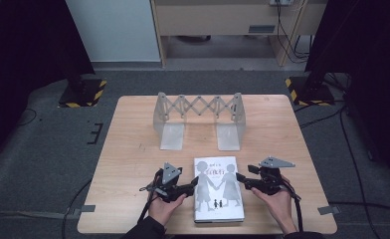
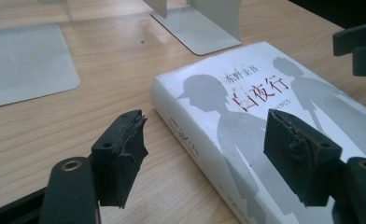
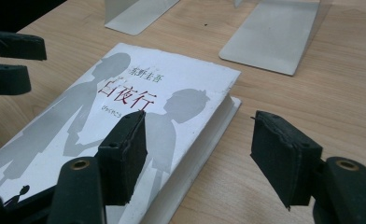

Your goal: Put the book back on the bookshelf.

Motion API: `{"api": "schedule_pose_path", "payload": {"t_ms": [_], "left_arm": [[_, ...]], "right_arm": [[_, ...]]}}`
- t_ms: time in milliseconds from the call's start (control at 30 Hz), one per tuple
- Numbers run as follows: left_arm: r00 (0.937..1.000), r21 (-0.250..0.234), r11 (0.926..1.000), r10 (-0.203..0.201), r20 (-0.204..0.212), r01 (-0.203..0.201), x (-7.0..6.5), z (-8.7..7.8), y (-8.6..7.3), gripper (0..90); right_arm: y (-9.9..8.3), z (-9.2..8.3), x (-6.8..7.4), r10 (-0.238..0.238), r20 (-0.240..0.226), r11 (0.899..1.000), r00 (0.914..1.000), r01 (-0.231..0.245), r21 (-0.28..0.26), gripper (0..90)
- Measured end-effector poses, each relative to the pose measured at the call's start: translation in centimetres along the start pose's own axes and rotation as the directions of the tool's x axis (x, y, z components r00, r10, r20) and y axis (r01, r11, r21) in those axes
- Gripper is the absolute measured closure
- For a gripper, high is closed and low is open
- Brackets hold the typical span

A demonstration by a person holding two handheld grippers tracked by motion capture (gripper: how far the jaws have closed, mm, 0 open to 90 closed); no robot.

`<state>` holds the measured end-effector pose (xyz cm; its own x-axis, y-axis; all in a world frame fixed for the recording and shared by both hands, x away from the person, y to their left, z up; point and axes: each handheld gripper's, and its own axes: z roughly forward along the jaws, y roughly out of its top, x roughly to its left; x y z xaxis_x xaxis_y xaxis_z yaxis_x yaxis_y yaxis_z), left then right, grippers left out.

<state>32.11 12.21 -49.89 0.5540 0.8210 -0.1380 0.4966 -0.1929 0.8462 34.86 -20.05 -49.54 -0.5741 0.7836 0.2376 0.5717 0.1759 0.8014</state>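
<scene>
A white book [image 1: 218, 189] with grey silhouettes and red title characters lies flat near the table's front edge. My left gripper [image 1: 192, 185] sits at its left long side; in the left gripper view the book [image 2: 228, 93] has its spine between the open jaws of that gripper [image 2: 209, 154], with the right pad over the cover. My right gripper [image 1: 242, 179] is at the book's right side. In the right gripper view the book [image 3: 139, 84] has its page edge between the open jaws of this gripper [image 3: 200, 149], and no pad presses on it.
An extendable metal bookend rack [image 1: 198, 119] with two flat base plates stands at the middle back of the wooden table [image 1: 133, 149]. Bare wood lies between the rack and the book. Cables trail off the front edge toward the grey floor.
</scene>
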Motion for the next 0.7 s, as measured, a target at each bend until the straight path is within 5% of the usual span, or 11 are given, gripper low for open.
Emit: {"api": "schedule_pose_path", "payload": {"t_ms": [500,633,700], "left_arm": [[0.9993,0.039,0.9989,0.026,0.026,-0.027,-0.9,1.2,-1.3,30.4],[0.9992,0.036,0.9988,0.033,0.023,-0.034,-1.1,1.3,-1.4,30.7],[0.9992,0.032,0.999,0.031,0.025,-0.032,-1.1,1.3,-1.5,31.2]], "right_arm": [[-0.8,1.0,0.6,-0.011,-0.039,1.0,0.9992,0.011,0.004,37.6],[-1.1,1.3,0.7,-0.017,-0.054,0.999,0.9984,0.015,-0.032,38.6],[-1.3,1.5,0.8,0.021,-0.077,0.999,0.9968,-0.024,-0.032,40.0]]}}
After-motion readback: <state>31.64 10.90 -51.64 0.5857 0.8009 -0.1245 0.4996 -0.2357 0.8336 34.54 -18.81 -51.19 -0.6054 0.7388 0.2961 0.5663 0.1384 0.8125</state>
